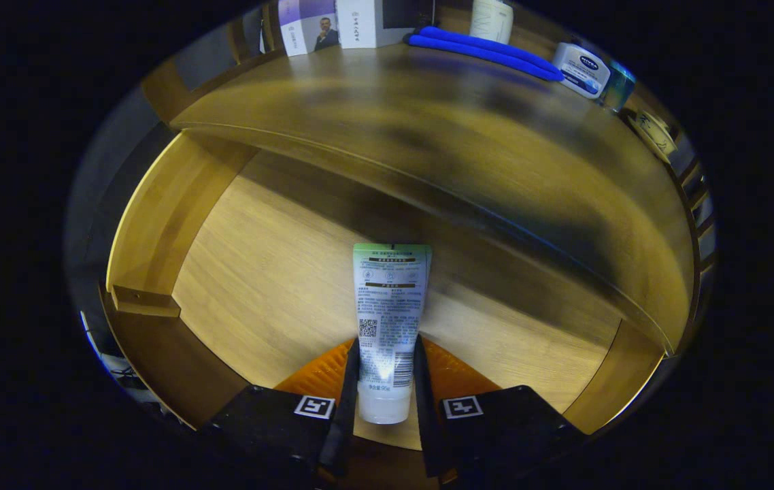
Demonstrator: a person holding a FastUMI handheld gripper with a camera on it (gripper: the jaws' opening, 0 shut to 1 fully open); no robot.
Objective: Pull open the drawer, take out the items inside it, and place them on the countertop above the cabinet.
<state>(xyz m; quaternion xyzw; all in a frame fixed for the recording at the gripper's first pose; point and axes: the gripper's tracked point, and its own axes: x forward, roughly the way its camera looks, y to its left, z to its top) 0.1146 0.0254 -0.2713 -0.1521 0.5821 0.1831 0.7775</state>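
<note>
My gripper (387,371) is shut on a white tube (390,299) with a green end and printed label. Both fingers press on its lower part near the white cap, and the tube sticks out forward between them. It hangs above the open wooden drawer (258,272), whose pale floor lies below. Beyond the drawer runs the wooden countertop (428,129) of the cabinet.
At the back of the countertop lie a blue folded cloth (489,51), a white-and-blue tin (583,69), a white bottle (492,19), a teal object (619,85) and two upright cartons (332,24). The drawer's left wall (162,211) rises beside the tube.
</note>
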